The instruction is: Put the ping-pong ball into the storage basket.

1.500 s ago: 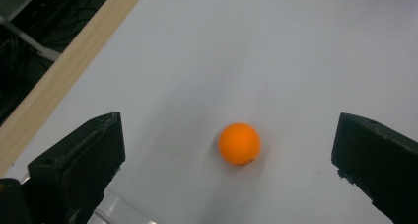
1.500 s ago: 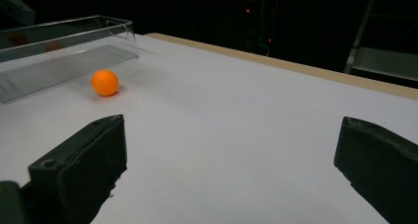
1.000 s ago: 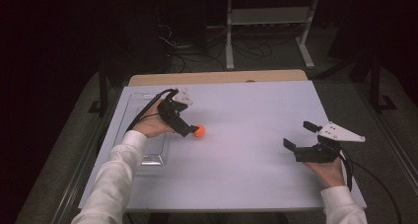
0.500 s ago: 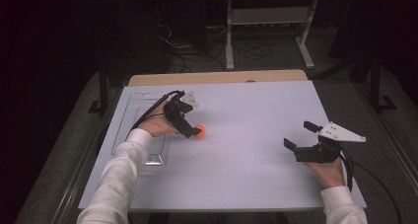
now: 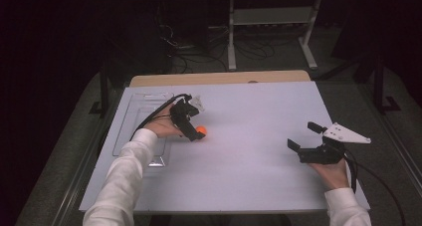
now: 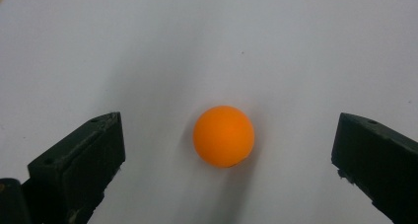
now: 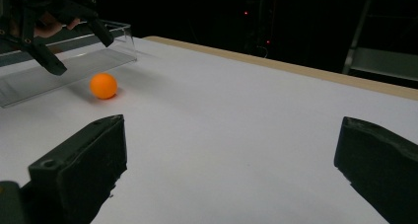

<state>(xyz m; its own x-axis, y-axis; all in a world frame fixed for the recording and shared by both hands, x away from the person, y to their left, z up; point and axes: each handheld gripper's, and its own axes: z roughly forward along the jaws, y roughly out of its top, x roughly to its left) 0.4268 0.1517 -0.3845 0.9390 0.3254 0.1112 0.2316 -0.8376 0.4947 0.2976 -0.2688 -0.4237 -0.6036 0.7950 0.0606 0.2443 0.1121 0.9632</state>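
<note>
A small orange ball point(image 6: 224, 136) rests on the white tabletop point(image 5: 249, 161), left of centre. My left gripper point(image 5: 195, 130) hangs over it, pointing down, jaws open wide. In the left gripper view the ball lies between the two jaws with clear gaps on both sides and touches neither. My right gripper point(image 5: 301, 135) is held low at the right side of the table, open and empty, pointing left. Its own view looks across the table at the ball point(image 7: 103, 85) and at the left gripper point(image 7: 81, 51) above it.
A clear plastic tray point(image 5: 130, 121) lies on the table's left side, just behind the left hand; its wall point(image 7: 98, 56) stands right behind the ball. A wooden edge point(image 5: 219, 78) runs along the far side. Beyond are a dark floor, cables and a metal stand point(image 5: 268, 17).
The left gripper has edged slightly right and nearer over the ball. The ball and the right gripper have stayed where they were.
</note>
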